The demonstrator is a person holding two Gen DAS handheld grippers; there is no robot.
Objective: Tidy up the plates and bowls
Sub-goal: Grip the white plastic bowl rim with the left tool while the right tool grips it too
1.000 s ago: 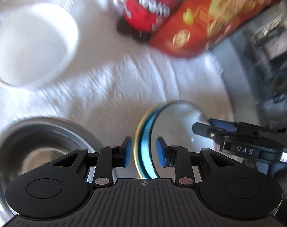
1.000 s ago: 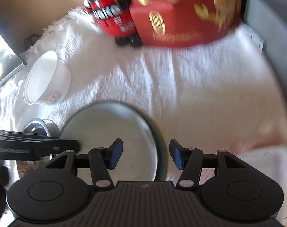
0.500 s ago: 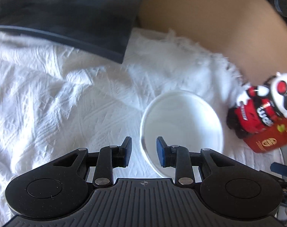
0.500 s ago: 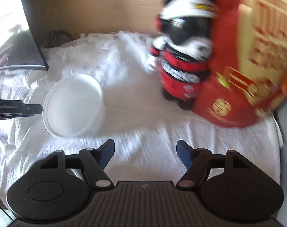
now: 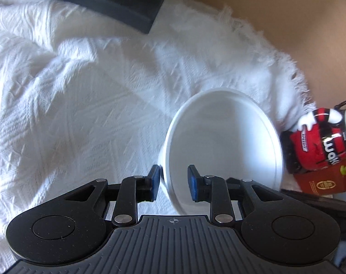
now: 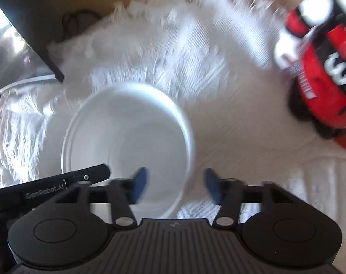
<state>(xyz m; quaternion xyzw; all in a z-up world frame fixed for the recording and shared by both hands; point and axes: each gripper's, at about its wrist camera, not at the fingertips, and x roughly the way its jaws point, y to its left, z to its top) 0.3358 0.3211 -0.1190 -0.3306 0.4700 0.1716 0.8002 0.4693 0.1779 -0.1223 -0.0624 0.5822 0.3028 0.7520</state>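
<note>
A: Bowl location?

B: White bowl (image 5: 223,141) sits upright on the white cloth (image 5: 81,91), near its fringed edge, just beside a red-and-black toy bear (image 5: 314,146). A red box (image 5: 319,182) sits next to the bear. No plates in view.

A: Tools?

B: My left tool (image 5: 174,180) straddles the bowl's near wall, one pad outside and one inside. The jaws have just been closing. The outer pad looks to be at the wall, but the inner one shows a gap, so I'd call it no grip yet. My right tool (image 6: 176,182) is blurred, and its jaws have also just been closing. They're apart, with the opposite rim between them, and nothing is held.

A: Handling?

B: Looks like glazed ceramic or hard plastic, can't tell which. It's smooth, glossy, stiff and round, with a thin rim and a deep well. My guess is it's slick under the pads and it chips if dropped. I'd take it by the rim wall, pinching deep and squeezing firmly. One tool probably carries it if it's light.

A: Rest of the materials?

B: The cloth is soft, woven, textured and rumpled, so the bowl may rock when set down. The surface (image 5: 287,11) under it is tan, wood-look. The bear looks like hard plastic.
</note>
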